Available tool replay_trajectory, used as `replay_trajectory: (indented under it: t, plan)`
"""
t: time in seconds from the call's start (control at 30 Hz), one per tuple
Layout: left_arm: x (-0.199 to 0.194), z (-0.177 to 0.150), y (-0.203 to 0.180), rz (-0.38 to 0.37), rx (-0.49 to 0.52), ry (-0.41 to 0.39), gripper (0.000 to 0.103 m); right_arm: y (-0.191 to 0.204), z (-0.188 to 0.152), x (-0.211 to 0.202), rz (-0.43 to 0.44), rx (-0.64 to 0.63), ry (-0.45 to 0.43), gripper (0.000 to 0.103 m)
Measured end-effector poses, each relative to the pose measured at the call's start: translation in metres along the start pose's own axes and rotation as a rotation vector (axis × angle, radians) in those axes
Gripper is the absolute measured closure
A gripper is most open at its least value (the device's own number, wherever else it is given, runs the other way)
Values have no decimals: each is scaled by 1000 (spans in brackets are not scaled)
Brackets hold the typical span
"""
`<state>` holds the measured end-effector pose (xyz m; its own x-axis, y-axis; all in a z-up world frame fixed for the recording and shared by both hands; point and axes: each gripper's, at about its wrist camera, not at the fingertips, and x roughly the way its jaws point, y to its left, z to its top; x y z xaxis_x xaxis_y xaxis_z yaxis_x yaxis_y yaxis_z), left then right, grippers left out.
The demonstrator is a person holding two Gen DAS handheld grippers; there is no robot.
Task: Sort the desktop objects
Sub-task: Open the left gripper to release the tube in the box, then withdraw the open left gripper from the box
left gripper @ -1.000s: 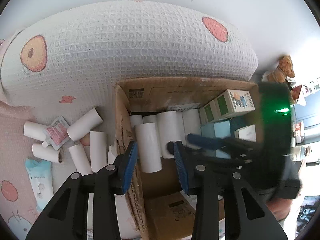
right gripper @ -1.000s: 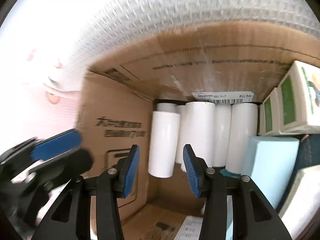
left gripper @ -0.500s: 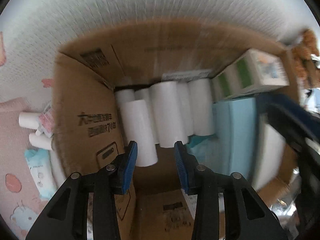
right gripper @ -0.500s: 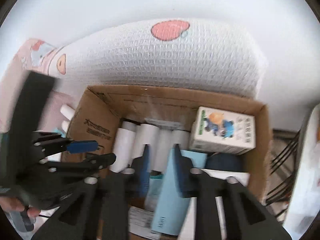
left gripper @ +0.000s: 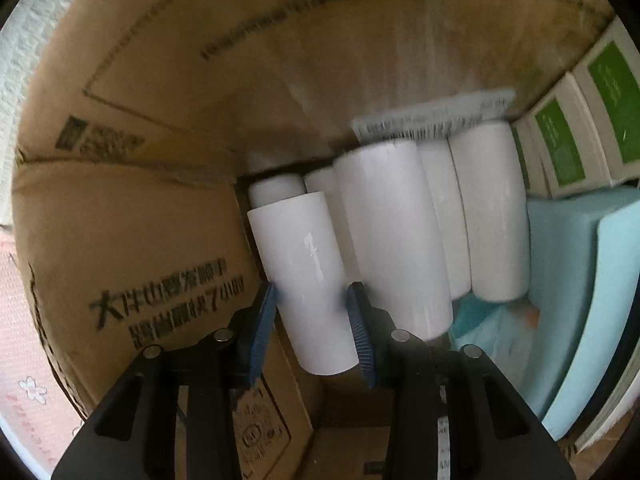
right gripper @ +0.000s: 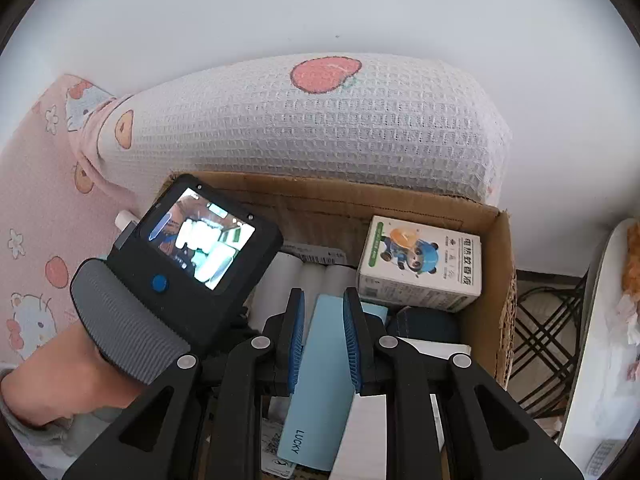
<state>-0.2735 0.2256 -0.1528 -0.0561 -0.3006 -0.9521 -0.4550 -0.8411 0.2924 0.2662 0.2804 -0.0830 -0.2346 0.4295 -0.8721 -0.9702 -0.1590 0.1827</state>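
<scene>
Left wrist view: your left gripper [left gripper: 312, 330] reaches down inside cardboard box [left gripper: 132, 208], against its left wall. Blue pads clamp white roll [left gripper: 302, 276] near its lower end, jaws having just closed a little onto it. More white rolls [left gripper: 440, 224] stand just right of it; green-labelled cartons [left gripper: 560, 148] in box's far right corner.

Right wrist view: your right gripper [right gripper: 323, 340] above box, jaws pinched on light blue LUCKY box [right gripper: 320, 380], pads pressing both sides. Panda-print carton [right gripper: 420, 268] in box's far right corner. Your left hand [right gripper: 68, 372] at box's left edge.
</scene>
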Motion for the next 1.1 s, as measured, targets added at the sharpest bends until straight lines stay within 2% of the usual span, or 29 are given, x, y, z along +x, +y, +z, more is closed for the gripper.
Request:
replay_trajectory:
  t: [0.27,0.37,0.5,0.67,0.77,0.83,0.87,0.9,1.0,1.1]
  plan:
    - [-5,6,9,-14,-28,-56,63,1,3,11,19,7,17,86]
    - [-16,0,16,-59,-47,-96,63,3,-1,15,30,14,21,86]
    - [-39,-15,30,-144,-79,-168,61,11,-2,11,55,22,0,86]
    - [-69,-44,39,-163,-74,-266,61,21,-10,1,31,25,-19,86]
    - [-83,-63,43,-206,-70,-307,61,28,-19,-8,35,23,-22,86]
    - [-90,-77,41,-234,-57,-330,69,33,-23,-14,27,18,-26,86]
    - [-94,-84,42,-242,-52,-353,81,35,-25,-17,23,16,-29,87]
    - [-97,-89,43,-244,-48,-374,87,39,-27,-20,25,14,-32,87]
    - [-110,-120,34,-240,-40,-466,88,46,-35,-29,28,12,-39,86]
    - [-117,-116,51,-253,-24,-527,88,57,-40,-36,23,-3,-43,86]
